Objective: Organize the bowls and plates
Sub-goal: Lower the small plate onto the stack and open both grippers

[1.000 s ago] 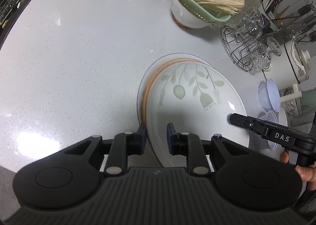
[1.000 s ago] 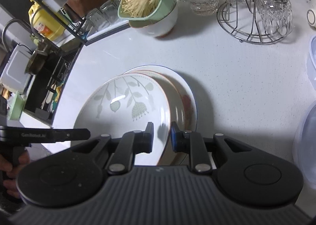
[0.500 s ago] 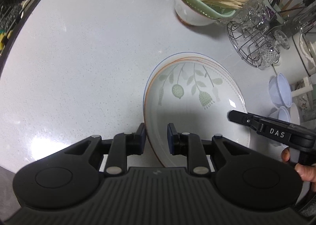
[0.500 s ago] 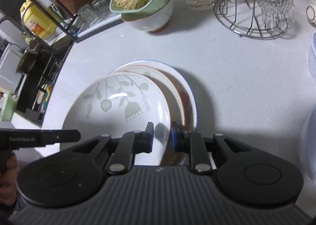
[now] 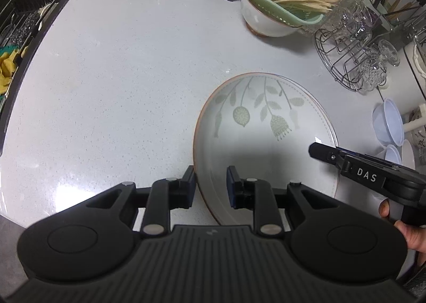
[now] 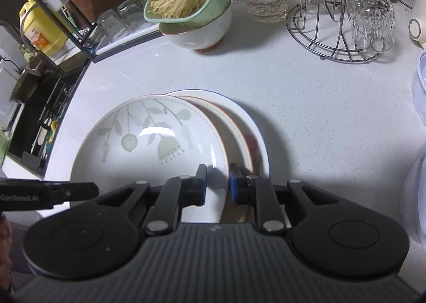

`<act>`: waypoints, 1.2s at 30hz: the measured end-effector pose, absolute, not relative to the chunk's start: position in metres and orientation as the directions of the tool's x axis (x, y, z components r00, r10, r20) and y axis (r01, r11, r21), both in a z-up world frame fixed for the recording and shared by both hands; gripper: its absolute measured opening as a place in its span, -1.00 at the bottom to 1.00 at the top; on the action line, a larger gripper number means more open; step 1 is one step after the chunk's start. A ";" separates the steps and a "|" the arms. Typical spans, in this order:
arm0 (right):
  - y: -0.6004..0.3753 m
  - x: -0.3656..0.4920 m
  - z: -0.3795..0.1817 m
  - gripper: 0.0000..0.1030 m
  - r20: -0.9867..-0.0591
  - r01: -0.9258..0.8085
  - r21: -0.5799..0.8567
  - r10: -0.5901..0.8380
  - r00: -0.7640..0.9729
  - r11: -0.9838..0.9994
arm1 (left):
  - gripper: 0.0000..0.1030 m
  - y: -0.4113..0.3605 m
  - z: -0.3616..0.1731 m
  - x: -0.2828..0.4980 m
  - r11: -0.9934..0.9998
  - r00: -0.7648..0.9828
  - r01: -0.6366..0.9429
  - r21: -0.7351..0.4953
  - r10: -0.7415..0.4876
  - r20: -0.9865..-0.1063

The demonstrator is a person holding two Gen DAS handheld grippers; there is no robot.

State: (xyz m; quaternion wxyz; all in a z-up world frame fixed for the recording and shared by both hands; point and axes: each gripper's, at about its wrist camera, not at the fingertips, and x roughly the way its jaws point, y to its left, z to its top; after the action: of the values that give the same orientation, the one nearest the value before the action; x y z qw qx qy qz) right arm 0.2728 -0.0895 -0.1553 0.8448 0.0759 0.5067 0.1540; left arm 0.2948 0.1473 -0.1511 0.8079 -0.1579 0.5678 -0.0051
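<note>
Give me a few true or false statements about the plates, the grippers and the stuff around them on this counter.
1. The leaf-patterned plate lies on top of other plates. True.
2. The green colander is empty. False: it holds pale noodle-like strands.
3. The right gripper straddles the leaf-patterned plate's rim. True.
4. The glasses on the wire rack stand upright. False: they hang upside down.
5. The left gripper hovers over bare counter. False: it straddles the plate's rim.

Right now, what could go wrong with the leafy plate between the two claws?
1. The left claw and the right claw each have only the thin rim of the leafy plate between their fingers, so it might slip.
2. The leafy plate sits off-centre over the two plates below, reaching toward the counter edge. If let go now, it might tip or slide that way.
</note>
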 end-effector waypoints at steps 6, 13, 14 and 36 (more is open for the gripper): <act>-0.094 0.268 -0.147 -0.60 -0.823 -0.159 0.265 0.309 0.477 0.951 | -0.48 0.151 -0.144 0.284 0.937 0.376 -0.181 -0.298 -0.214 -0.901; -0.098 0.257 -0.140 -0.59 -0.811 -0.136 0.259 0.291 0.508 0.956 | -0.48 0.155 -0.127 0.272 0.933 0.431 -0.165 -0.320 -0.224 -0.874; -0.099 0.255 -0.138 -0.59 -0.808 -0.131 0.256 0.286 0.514 0.958 | -0.48 0.155 -0.123 0.268 0.934 0.442 -0.162 -0.318 -0.219 -0.870; -0.108 0.176 -0.039 -0.58 -0.654 -0.223 0.254 0.337 0.677 0.941 | -0.48 0.123 -0.051 0.209 0.959 0.603 -0.085 -0.271 -0.167 -0.780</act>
State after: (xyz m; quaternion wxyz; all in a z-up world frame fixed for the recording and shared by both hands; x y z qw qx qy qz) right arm 0.1757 -0.1078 -0.0391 0.9126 0.0766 0.3711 0.1535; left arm 0.2087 0.1235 -0.0512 0.8840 -0.1416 0.4450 -0.0234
